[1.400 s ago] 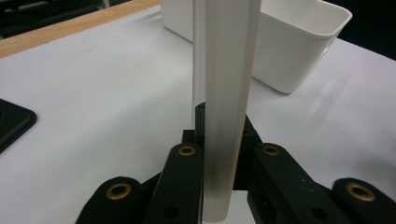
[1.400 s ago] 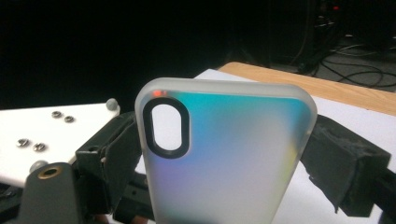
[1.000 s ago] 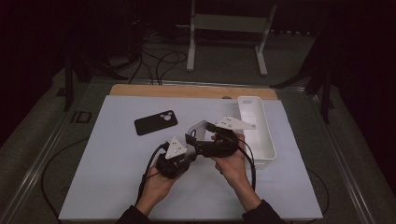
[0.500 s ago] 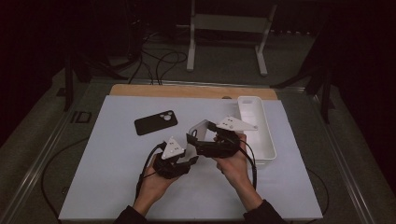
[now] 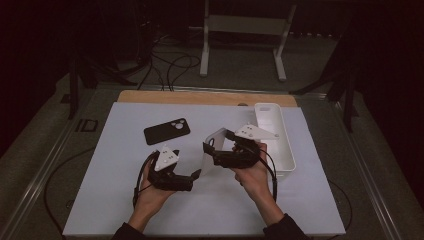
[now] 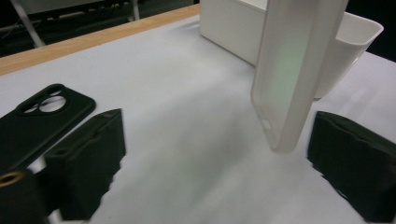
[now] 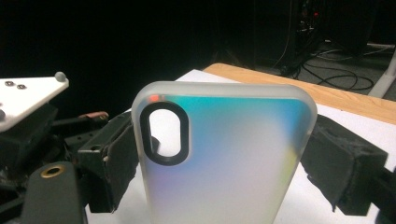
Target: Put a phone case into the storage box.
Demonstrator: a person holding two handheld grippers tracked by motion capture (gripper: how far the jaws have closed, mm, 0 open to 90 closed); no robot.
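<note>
A frosted translucent phone case (image 7: 224, 154) stands upright above the table, my right gripper (image 7: 224, 168) shut on its two long edges. From above, the case (image 5: 207, 162) hangs just left of the right gripper (image 5: 216, 152). My left gripper (image 5: 196, 175) sits low and to the left of it. Its jaws have just been opening; in the left gripper view (image 6: 219, 154) they stand wide apart. The case's lower end (image 6: 289, 84) hangs between them, nearer the right jaw and touching neither pad. A black phone case (image 5: 166, 131) lies flat on the white mat.
A long white tray (image 5: 286, 150) stands at the mat's right side, just behind the right hand. The table's wooden edge (image 5: 200, 97) runs along the far side. Cables and a white stand's legs are on the dark floor beyond.
The left gripper's jaws have opened off the translucent case, and that hand has drawn back to the left and toward the person. The right gripper still holds the case in place.
</note>
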